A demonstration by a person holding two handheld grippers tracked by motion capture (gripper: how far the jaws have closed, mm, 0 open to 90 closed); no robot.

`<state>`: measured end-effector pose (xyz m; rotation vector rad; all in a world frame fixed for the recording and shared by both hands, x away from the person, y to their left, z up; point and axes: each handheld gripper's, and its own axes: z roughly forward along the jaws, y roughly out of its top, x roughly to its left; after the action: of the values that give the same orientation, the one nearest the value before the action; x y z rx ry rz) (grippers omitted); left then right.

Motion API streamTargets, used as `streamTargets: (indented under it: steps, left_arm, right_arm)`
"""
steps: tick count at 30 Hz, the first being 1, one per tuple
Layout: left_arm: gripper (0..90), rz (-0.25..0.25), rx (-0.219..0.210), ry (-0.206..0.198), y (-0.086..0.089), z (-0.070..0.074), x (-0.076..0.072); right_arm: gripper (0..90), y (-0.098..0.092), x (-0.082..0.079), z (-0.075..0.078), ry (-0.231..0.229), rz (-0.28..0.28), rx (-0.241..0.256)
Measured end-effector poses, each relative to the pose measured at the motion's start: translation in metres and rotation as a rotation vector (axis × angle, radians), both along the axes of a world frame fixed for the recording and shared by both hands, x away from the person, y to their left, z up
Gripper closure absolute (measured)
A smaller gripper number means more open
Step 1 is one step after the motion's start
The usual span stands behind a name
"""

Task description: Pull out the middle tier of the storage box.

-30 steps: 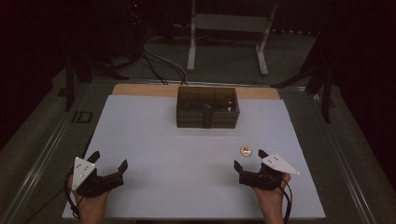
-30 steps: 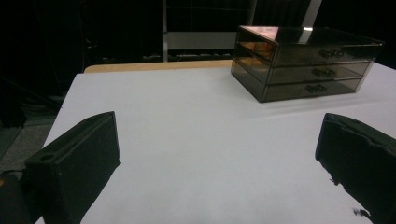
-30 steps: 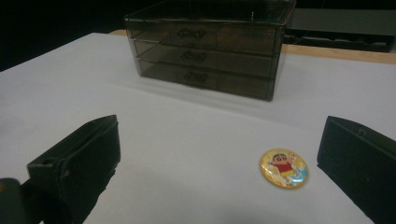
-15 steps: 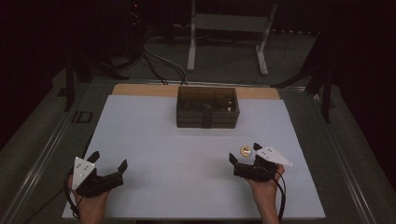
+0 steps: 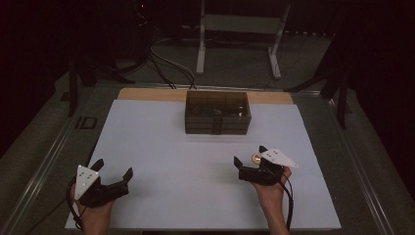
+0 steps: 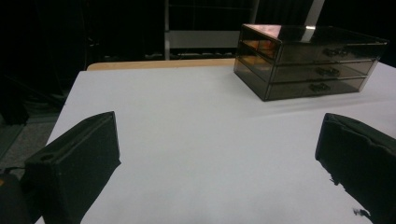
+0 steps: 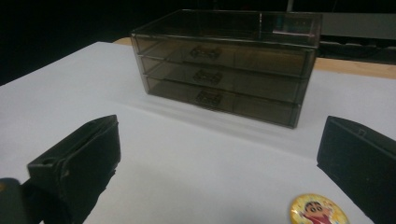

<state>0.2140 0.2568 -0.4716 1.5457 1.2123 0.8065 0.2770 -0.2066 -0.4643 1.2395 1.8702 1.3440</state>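
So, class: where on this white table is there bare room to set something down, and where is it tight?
Free: the wide white stretch between the left gripper and right gripper, in front of the drawer box, and beside the box. Tight: around the round badge, close to the right gripper's jaw.

We see a white table top (image 5: 195,147) with a strip of bare wood (image 5: 147,94) along its far edge. A smoky translucent box of 3 drawers (image 5: 218,112) stands near that far edge, all drawers shut, each with a small handle at its front. Behind the table, a pale metal stand (image 5: 240,29) with 2 legs rests on the dark floor, and cables (image 5: 166,63) trail beside it.
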Motion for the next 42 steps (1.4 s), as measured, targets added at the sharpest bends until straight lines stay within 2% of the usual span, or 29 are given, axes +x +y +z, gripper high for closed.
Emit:
streamTargets:
  steps: [7, 26, 34, 42]
  left_arm:
    - [1.1, 0.0, 0.001, -0.002, 0.0, 0.0, -0.001]
    - [1.1, 0.001, 0.0, -0.002, 0.0, 0.0, 0.0]
    - [1.1, -0.004, 0.003, -0.002, 0.0, 0.0, 0.0]
    - [1.1, -0.006, 0.001, -0.002, 0.0, 0.0, 0.0]
  right_arm:
    - [0.0, 0.011, 0.007, 0.0, -0.001, 0.011, 0.004]
    - [0.0, 0.029, 0.026, 0.003, 0.009, -0.003, 0.009]
    - [0.0, 0.037, 0.034, 0.005, -0.005, -0.01, 0.037]
    - [0.0, 0.044, 0.042, 0.001, 0.002, -0.026, 0.025]
